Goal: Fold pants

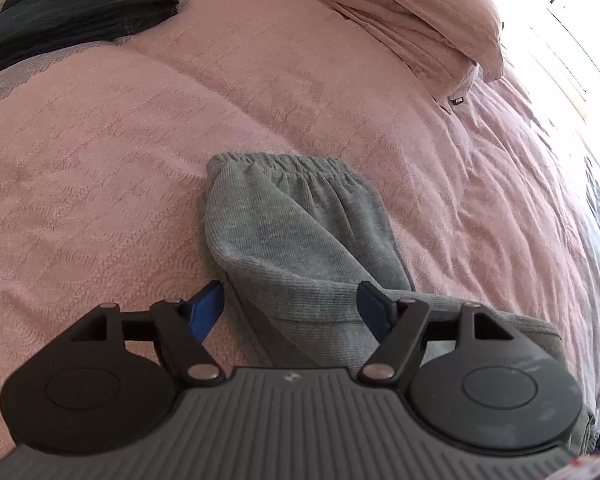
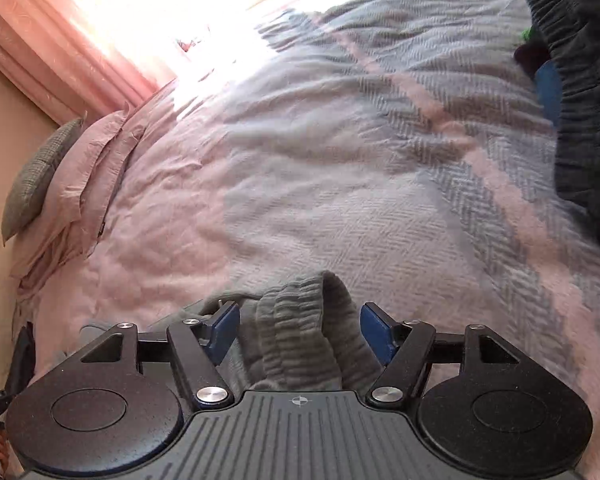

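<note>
Grey ribbed pants [image 1: 292, 232] lie folded on the pink bedspread [image 1: 100, 160], their gathered elastic waistband at the far end. My left gripper [image 1: 292, 300] is open, blue pads spread either side of the near fold of the cloth. In the right wrist view a bunched grey part of the pants [image 2: 300, 332], with gathered ribbing, rises between the spread blue pads of my right gripper [image 2: 300, 328], which is open too. Neither pair of pads visibly presses the fabric. The rest of the pants is hidden under the gripper bodies.
Dark folded clothes [image 1: 80, 12] lie at the far left of the bed. Pink pillows [image 1: 420, 12] are piled at the head. A dark knitted garment [image 2: 580, 100] sits at the right, a grey cushion [image 2: 40, 176] and pink curtain [image 2: 60, 40] at the left.
</note>
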The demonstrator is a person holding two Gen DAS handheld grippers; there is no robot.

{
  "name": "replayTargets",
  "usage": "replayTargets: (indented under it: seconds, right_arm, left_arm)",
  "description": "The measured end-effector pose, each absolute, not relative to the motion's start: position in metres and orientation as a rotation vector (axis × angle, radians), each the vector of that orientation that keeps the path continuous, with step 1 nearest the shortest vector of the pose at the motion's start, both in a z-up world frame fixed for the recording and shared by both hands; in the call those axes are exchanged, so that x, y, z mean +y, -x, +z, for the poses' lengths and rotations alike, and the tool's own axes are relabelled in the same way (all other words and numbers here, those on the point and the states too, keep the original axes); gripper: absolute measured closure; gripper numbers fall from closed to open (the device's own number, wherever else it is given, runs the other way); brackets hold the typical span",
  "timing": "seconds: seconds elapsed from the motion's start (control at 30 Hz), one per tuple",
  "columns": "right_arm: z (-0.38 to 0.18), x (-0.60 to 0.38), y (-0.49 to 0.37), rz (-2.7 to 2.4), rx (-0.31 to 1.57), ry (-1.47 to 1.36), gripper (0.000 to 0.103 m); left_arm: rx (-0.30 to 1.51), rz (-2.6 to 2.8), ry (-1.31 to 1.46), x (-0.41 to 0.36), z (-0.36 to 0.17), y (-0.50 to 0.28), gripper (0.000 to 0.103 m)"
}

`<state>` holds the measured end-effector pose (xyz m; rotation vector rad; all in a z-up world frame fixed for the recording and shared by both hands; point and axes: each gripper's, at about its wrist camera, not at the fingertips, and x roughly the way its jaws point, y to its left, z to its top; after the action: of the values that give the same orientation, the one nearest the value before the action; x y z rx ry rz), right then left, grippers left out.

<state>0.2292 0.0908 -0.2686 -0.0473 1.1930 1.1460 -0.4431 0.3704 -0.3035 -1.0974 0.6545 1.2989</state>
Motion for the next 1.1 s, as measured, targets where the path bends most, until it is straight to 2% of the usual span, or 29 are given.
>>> replayTargets:
  seconds: [0.07, 0.1, 0.13, 0.4, 0.43, 0.47, 0.5, 0.53, 0.57, 0.77, 0.97, 1.0, 1.1]
  right_arm:
    - [-0.285, 0.096, -0.241, 1.170, 1.241, -0.005, 0.052]
    - [-0.285, 0.095, -0.244, 1.221, 1.220, -0.051, 0.087]
    - [-0.285, 0.095, -0.248, 1.274, 1.232, -0.109, 0.090]
    - [-0.307, 0.104, -0.261, 1.344, 1.396, -0.124, 0.084]
    - [-0.308, 0.106, -0.261, 1.347, 1.386, -0.148, 0.093]
    - [-0.306, 0.107, -0.260, 1.344, 1.353, -0.168, 0.096]
    - [-0.302, 0.107, -0.259, 1.349, 1.323, -0.167, 0.097]
    - [-0.295, 0.106, -0.256, 1.350, 1.275, -0.162, 0.098]
    - [-0.288, 0.102, -0.255, 1.346, 1.236, -0.170, 0.098]
    - [-0.233, 0.049, -0.289, 1.232, 1.034, -0.381, 0.098]
    - [-0.189, 0.041, -0.339, 1.167, 0.880, -0.465, 0.098]
    - [-0.188, 0.051, -0.345, 1.144, 0.867, -0.452, 0.098]
    - [-0.209, 0.083, -0.370, 0.992, 0.938, -0.417, 0.095]
  left_arm:
    - [0.653, 1.315, 1.110, 0.369, -0.306, 0.445, 0.034]
    - [0.650, 1.323, 1.116, 0.368, -0.307, 0.446, 0.034]
    - [0.638, 1.330, 1.126, 0.367, -0.306, 0.447, 0.034]
    - [0.517, 1.359, 1.216, 0.373, -0.314, 0.457, 0.032]
    - [0.506, 1.367, 1.230, 0.375, -0.316, 0.458, 0.039]
    - [0.501, 1.377, 1.246, 0.378, -0.318, 0.459, 0.050]
    - [0.505, 1.383, 1.245, 0.380, -0.319, 0.458, 0.084]
    - [0.520, 1.397, 1.221, 0.380, -0.315, 0.456, 0.092]
    - [0.519, 1.406, 1.191, 0.380, -0.309, 0.454, 0.095]
    - [0.436, 1.374, 1.011, 0.399, -0.244, 0.415, 0.097]
    - [0.394, 1.266, 0.797, 0.493, -0.185, 0.295, 0.096]
    - [0.399, 1.268, 0.757, 0.511, -0.181, 0.270, 0.093]
    - [0.452, 1.291, 0.711, 0.554, -0.184, 0.217, 0.072]
